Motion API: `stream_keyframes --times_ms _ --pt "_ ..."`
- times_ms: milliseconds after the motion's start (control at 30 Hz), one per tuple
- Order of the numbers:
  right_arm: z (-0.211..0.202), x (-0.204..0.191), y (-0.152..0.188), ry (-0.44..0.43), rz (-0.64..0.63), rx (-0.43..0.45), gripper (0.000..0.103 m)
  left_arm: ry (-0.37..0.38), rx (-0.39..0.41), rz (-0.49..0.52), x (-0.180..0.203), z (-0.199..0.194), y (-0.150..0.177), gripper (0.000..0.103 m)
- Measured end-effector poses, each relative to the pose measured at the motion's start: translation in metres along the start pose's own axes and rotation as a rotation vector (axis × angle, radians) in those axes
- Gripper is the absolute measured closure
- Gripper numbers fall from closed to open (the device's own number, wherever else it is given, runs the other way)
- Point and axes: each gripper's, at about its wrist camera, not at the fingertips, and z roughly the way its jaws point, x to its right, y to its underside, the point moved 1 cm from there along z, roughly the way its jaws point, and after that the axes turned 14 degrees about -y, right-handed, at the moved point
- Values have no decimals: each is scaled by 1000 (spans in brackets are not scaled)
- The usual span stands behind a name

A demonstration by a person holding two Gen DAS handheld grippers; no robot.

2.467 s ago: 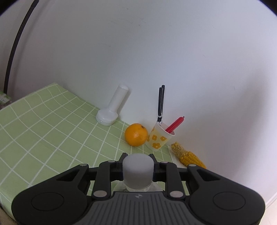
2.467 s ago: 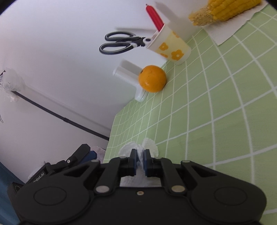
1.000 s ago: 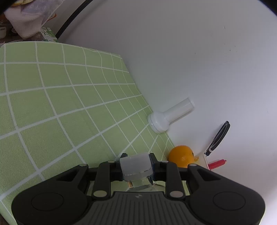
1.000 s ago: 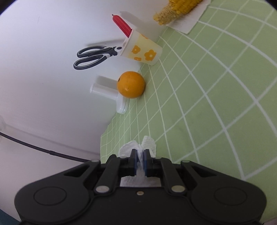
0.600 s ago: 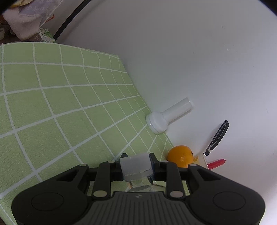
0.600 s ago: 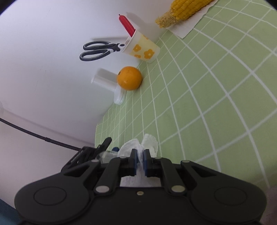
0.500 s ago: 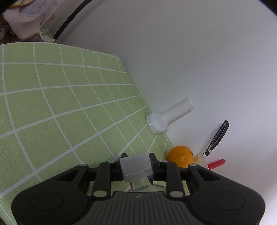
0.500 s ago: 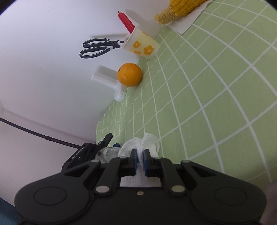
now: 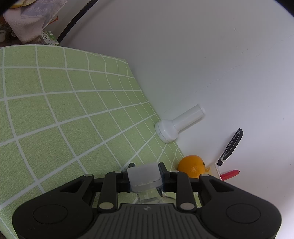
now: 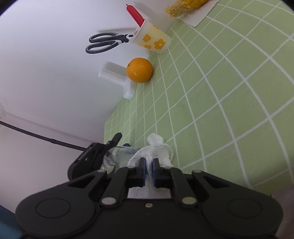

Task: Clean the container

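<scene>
Right wrist view: the right claw [image 10: 148, 170], clamped on a tissue [image 10: 154, 149], has reached the bottle [image 10: 119, 156] gripped by the left claw [image 9: 144, 177]; wiping looks imminent.

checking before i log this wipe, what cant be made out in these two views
- Left wrist view: the clear container's body below its cap, hidden behind the left gripper.
- Right wrist view: whether the white tissue touches the container; overlap hides it.
- Right wrist view: the corn cob, cut off by the top edge.
</scene>
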Motion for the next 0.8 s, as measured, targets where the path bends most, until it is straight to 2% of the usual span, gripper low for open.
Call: stream_keyframes --times_ms 300,800 --pt "7 -3 6 31 -59 -64 95 -5 9 -8 2 -2 4 75" --pt "3 -3 11 11 -41 -102 95 2 -2 2 0 0 -2 75"
